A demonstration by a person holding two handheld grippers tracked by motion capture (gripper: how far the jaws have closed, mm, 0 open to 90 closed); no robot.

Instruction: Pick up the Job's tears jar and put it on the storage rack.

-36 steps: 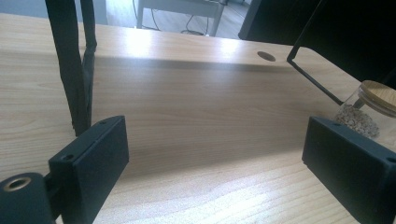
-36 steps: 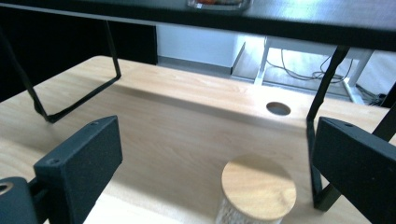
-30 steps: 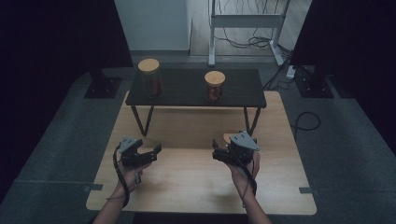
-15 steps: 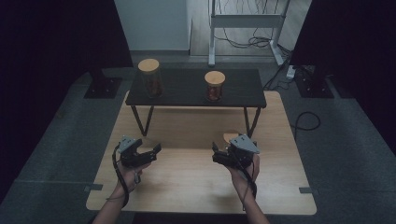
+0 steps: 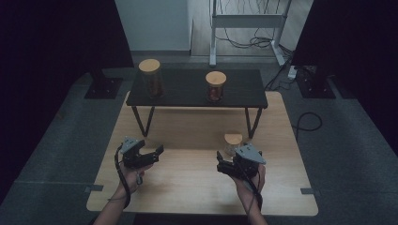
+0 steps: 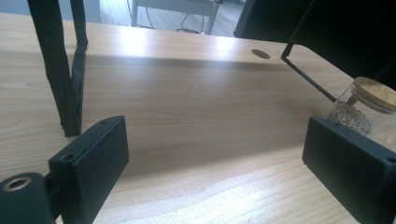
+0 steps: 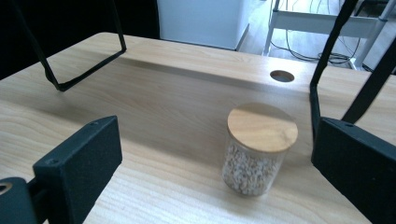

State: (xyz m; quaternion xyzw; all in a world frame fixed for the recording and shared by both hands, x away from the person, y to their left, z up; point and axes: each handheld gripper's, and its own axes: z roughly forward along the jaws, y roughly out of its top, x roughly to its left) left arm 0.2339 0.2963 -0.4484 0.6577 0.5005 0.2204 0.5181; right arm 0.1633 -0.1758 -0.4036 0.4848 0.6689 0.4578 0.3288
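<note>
A small glass jar [image 7: 259, 149] with a wooden lid and pale grains inside stands upright on the wooden table [image 5: 187, 183]. It is just beyond my right gripper [image 7: 210, 172], which is open and holds nothing. From above, the jar [image 5: 233, 140] stands just in front of the right gripper [image 5: 225, 161], near the shelf's right leg. My left gripper [image 5: 156, 153] hovers open over the table's left half, with nothing in it. In the left gripper view its jaws stand wide apart around the gripper's middle [image 6: 219, 177], and the jar [image 6: 362, 105] shows far to the right.
A low black shelf [image 5: 183, 91] on thin legs spans the far half of the table. On it stand a tall jar [image 5: 151, 77] and a shorter jar [image 5: 215, 86], both with wooden lids. One shelf leg [image 6: 65, 65] stands close ahead of the left gripper. Dark floor surrounds the table.
Both grippers have drawn back a little toward the near edge. The small jar now shows beyond the right gripper.
</note>
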